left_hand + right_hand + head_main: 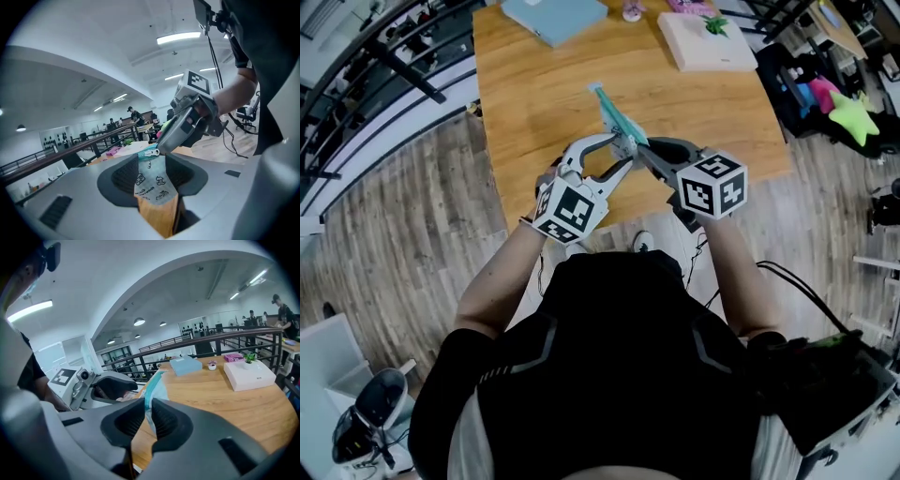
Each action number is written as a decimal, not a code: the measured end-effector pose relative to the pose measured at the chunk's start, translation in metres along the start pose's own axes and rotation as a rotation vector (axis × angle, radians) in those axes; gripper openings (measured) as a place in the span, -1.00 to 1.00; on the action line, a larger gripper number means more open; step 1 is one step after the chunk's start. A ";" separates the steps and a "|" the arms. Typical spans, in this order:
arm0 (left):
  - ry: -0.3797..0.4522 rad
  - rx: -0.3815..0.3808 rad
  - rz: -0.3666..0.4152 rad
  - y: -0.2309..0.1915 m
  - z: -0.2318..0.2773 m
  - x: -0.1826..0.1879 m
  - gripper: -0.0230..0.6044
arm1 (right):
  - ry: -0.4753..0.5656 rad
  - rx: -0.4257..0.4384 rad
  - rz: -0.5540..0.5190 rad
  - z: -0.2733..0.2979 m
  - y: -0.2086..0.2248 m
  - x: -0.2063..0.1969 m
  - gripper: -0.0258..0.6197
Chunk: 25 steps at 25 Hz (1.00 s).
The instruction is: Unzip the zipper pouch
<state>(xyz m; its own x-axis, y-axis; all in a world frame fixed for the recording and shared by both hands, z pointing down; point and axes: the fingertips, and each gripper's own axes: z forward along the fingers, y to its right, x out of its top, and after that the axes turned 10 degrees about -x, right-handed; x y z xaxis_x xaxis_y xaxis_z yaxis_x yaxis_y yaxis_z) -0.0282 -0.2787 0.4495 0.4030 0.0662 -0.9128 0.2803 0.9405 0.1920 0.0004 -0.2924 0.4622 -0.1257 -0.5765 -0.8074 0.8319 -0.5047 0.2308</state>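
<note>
A translucent zipper pouch (611,111) with a teal zipper edge hangs in the air above the wooden table (534,112), held between both grippers. In the left gripper view its printed face (152,180) fills the gap between my left gripper's (152,174) pads and touches both. My right gripper (147,419) is shut on the pouch's thin teal edge (153,390). In the head view the left gripper (624,148) and the right gripper (640,150) meet tip to tip at the pouch's near end. A small white zipper pull (152,152) shows at the right gripper's tip (161,145).
A light blue box (553,17) lies at the table's far edge. A white box with a small green plant (705,42) sits far right, and a small pink item (632,11) lies between them. The table's near edge runs just under my hands. Railings and a green star toy (853,114) flank it.
</note>
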 end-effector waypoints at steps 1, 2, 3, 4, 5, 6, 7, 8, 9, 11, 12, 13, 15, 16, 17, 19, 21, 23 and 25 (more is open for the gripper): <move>-0.002 -0.018 0.026 0.002 0.001 0.003 -0.29 | 0.002 0.000 0.011 -0.004 -0.002 0.002 -0.76; -0.004 -0.036 0.051 0.004 0.002 0.006 -0.29 | 0.005 -0.001 0.022 -0.008 -0.004 0.004 -0.76; -0.007 -0.054 0.076 0.005 0.004 0.009 -0.30 | 0.007 -0.003 0.031 -0.011 -0.006 0.006 -0.76; -0.012 -0.072 0.100 0.005 0.006 0.011 -0.32 | 0.009 -0.006 0.039 -0.013 -0.007 0.009 -0.76; -0.016 -0.088 0.122 0.005 0.007 0.012 -0.33 | 0.011 -0.011 0.042 -0.014 -0.008 0.011 -0.76; -0.020 -0.100 0.144 0.005 0.008 0.014 -0.34 | 0.013 -0.016 0.041 -0.015 -0.009 0.012 -0.76; -0.023 -0.110 0.167 0.006 0.008 0.015 -0.35 | 0.011 -0.021 0.038 -0.017 -0.010 0.013 -0.76; -0.027 -0.121 0.193 0.007 0.008 0.017 -0.36 | 0.008 -0.024 0.035 -0.019 -0.010 0.013 -0.76; -0.032 -0.134 0.222 0.009 0.007 0.019 -0.38 | 0.002 -0.025 0.031 -0.022 -0.011 0.013 -0.76; -0.042 -0.163 0.281 0.015 0.005 0.021 -0.41 | -0.009 -0.020 0.019 -0.028 -0.013 0.012 -0.76; -0.046 -0.175 0.308 0.017 0.003 0.021 -0.45 | -0.015 -0.016 0.012 -0.031 -0.015 0.011 -0.76; -0.050 -0.183 0.332 0.019 0.002 0.022 -0.47 | -0.019 -0.011 0.005 -0.034 -0.017 0.010 -0.76; -0.053 -0.181 0.376 0.021 -0.001 0.025 -0.50 | -0.023 -0.001 -0.004 -0.037 -0.020 0.009 -0.76; -0.052 -0.171 0.397 0.021 -0.003 0.026 -0.54 | -0.023 0.004 -0.006 -0.038 -0.021 0.010 -0.76; -0.052 -0.159 0.418 0.021 -0.003 0.028 -0.58 | -0.023 0.008 -0.007 -0.039 -0.022 0.010 -0.76; -0.065 -0.137 0.458 0.023 -0.003 0.028 -0.58 | -0.027 0.014 -0.010 -0.041 -0.022 0.009 -0.76; -0.086 -0.118 0.498 0.026 -0.002 0.026 -0.58 | -0.034 0.018 -0.018 -0.040 -0.022 0.006 -0.76; -0.097 -0.109 0.519 0.028 -0.002 0.026 -0.58 | -0.039 0.024 -0.025 -0.039 -0.023 0.004 -0.76; -0.101 -0.100 0.531 0.029 -0.002 0.028 -0.57 | -0.042 0.030 -0.026 -0.038 -0.023 0.004 -0.76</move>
<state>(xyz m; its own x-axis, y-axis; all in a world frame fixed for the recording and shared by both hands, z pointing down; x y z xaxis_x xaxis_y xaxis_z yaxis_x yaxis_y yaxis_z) -0.0106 -0.2489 0.4284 0.5491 0.5130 -0.6598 -0.0667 0.8139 0.5772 0.0011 -0.2585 0.4332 -0.1707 -0.5889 -0.7900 0.8113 -0.5390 0.2265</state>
